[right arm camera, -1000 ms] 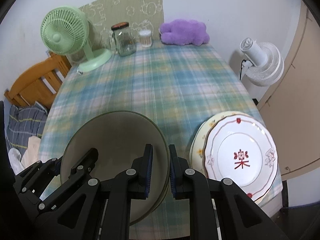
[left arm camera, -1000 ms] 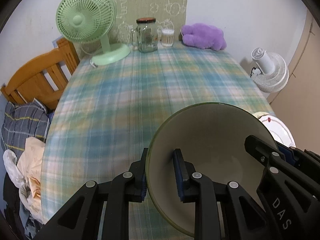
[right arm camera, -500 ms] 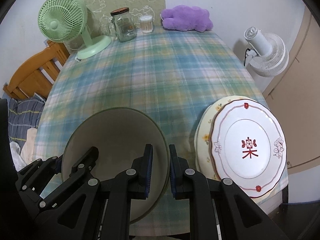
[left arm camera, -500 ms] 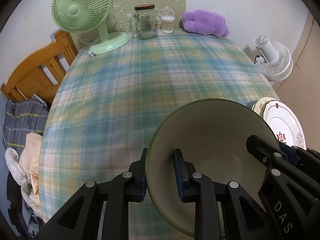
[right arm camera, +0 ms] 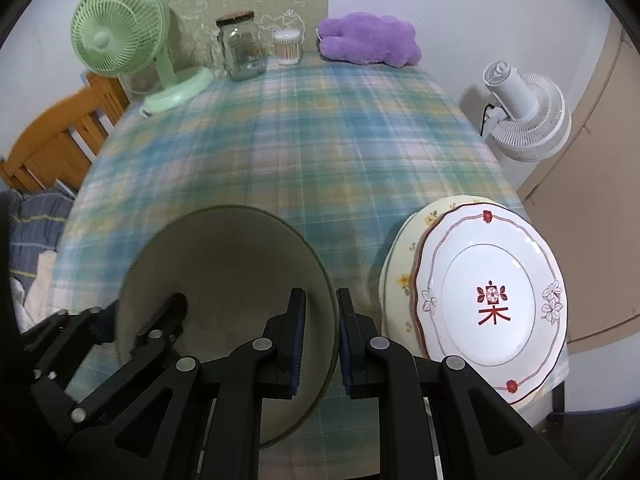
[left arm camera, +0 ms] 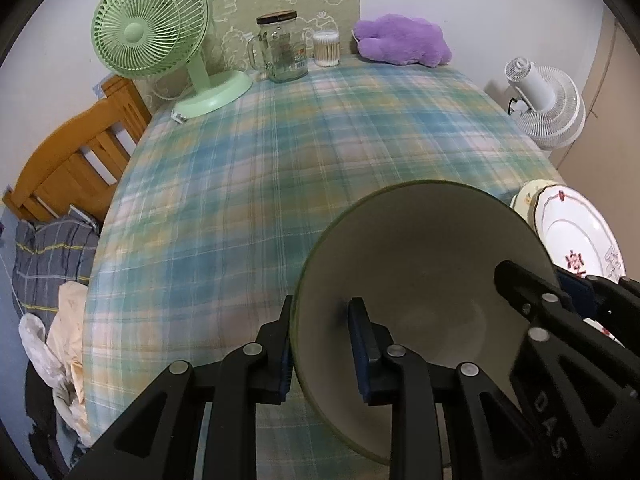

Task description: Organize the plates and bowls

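Covering table (left arm camera: 320, 152), plaid cloth (right arm camera: 340, 140).

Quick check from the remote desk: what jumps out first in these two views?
The big bowl fills the near foreground, left tongs and right tongs each clamped on opposite sides of its rim. At the table's near right edge lies a white plate with a red character, stacked on another. A green fan stands far left.

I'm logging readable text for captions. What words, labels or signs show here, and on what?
"DAS": raised letters on the black right gripper, seen from the left wrist.
Red character, likely "樂": centre of the white red-trimmed plate.
Label on the clear glass jar: too blurred to read.
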A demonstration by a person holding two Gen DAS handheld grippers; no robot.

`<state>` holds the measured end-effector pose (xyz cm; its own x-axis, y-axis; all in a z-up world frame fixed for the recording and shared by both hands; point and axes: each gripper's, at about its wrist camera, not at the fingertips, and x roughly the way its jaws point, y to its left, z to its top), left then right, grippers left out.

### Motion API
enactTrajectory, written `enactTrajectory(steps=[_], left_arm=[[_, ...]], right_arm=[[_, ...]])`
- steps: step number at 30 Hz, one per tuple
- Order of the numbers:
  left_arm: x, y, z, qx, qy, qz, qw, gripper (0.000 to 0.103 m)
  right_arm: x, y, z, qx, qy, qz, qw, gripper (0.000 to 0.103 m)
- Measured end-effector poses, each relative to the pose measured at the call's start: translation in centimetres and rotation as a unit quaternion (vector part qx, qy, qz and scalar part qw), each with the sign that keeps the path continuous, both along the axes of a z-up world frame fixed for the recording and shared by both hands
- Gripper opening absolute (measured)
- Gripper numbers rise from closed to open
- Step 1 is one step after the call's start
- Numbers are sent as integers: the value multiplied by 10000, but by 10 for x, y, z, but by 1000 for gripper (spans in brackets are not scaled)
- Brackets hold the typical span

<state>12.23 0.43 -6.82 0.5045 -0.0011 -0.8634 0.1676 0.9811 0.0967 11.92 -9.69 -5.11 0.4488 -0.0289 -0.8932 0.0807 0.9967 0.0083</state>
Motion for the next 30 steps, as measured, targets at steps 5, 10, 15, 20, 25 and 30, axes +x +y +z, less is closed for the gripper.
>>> enactTrajectory(steps=[5, 10, 15, 20, 25, 30], left_arm=[[-1, 3, -2, -111, 35, 47, 9999, 23], [-5, 6, 0, -337, 154, 83, 9993, 33], [-14, 9, 4, -539, 295, 34, 9981, 42], [-19, 12, 15, -773, 162, 1, 9969, 68], [-18, 10, 18, -799, 155, -28, 9967, 76], [-13, 7, 13, -760, 263, 39, 9968, 84]], right_arm=[[-1, 1, -3, -65, 10, 39, 10000, 19], [0, 0, -1, -17, 128, 18, 9999, 19], [-8, -7, 5, 221, 180, -76, 9996, 19], [-17, -12, 20, 250, -62, -69, 9996, 19], [-19, -19, 22, 322, -40, -107, 9994, 59], [-14, -27, 17, 443, -47, -140, 9989, 66]])
